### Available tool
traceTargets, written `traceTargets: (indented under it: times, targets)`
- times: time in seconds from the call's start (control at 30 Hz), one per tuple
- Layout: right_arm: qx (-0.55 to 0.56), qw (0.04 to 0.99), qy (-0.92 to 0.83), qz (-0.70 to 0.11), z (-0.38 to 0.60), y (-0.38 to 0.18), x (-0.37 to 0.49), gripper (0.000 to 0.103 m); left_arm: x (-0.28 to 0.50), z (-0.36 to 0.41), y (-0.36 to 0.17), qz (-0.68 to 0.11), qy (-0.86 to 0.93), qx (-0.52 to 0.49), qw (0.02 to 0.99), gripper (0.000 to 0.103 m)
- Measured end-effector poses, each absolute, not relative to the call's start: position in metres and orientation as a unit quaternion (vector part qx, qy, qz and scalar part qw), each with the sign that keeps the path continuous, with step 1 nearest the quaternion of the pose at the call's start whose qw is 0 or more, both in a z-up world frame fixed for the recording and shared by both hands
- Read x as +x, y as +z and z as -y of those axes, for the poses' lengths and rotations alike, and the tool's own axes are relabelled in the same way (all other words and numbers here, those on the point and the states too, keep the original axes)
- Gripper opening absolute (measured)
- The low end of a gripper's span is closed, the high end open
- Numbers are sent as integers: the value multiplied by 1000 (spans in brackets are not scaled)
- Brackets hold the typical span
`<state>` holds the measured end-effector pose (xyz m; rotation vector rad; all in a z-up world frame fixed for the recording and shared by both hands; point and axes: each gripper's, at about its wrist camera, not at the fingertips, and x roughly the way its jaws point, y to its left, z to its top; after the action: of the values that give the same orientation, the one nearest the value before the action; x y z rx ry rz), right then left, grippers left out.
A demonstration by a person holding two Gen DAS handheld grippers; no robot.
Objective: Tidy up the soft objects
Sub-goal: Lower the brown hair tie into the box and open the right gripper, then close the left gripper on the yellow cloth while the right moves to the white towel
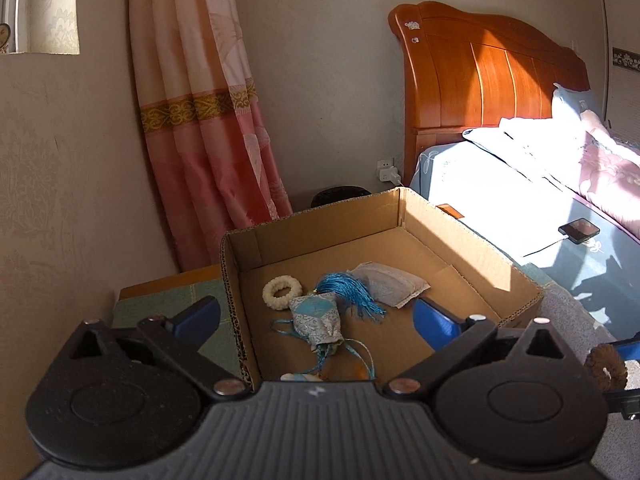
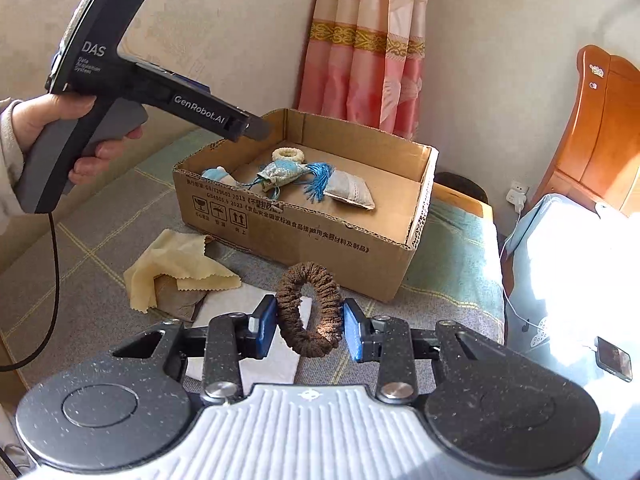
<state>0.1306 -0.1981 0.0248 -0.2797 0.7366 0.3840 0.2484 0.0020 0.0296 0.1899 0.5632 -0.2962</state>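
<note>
An open cardboard box (image 1: 332, 224) holds a cream scrunchie (image 1: 281, 291), a blue brocade sachet (image 1: 316, 318) with a blue tassel (image 1: 348, 292), and a grey-white pouch (image 1: 386, 284). My left gripper (image 1: 314, 306) hangs over the box's near corner, open wide, and its pads touch nothing. In the right wrist view a hand (image 2: 60, 120) holds that left gripper (image 2: 256, 128) above the box (image 2: 320, 236). My right gripper (image 2: 310, 328) is shut on a brown scrunchie (image 2: 310, 312), held upright in front of the box.
A yellow cloth (image 2: 180, 264) and a white sheet (image 2: 240, 320) lie on the checked cover in front of the box. A bed (image 1: 520, 184) with a wooden headboard stands at the right, with a phone (image 2: 614, 358) on it. A pink curtain (image 1: 208, 120) hangs behind.
</note>
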Motion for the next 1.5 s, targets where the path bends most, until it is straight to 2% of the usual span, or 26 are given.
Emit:
traceTargets:
  times: [0.33,0.67,0.73,0.77,0.8,0.83,0.87,1.5]
  targets:
    - [-123,915,184,-338,187,54,209,40,198,-30,10,-295,-107,50,948,102]
    - [-123,911,152,-362,170,42,324,40,175,-52,6,-295,-66,49,952,102]
    - [-113,914,136,-366,169,40,344,45,172,-55,6,-296,-63,49,952,102]
    - [-109,914,134,-366,169,40,351,57,171,-57,5,-296,-61,50,952,102]
    - [-104,917,126,-364,169,40,357,76,170,-58,5,-297,-58,50,952,102]
    - [-101,920,117,-361,168,40,361,87,170,-59,5,-298,-55,49,952,102]
    - [-98,921,114,-360,169,41,362,102,170,-61,4,-300,-51,50,951,102]
    - [-102,921,118,-356,170,63,284,103,159,-78,6,-305,-30,47,951,102]
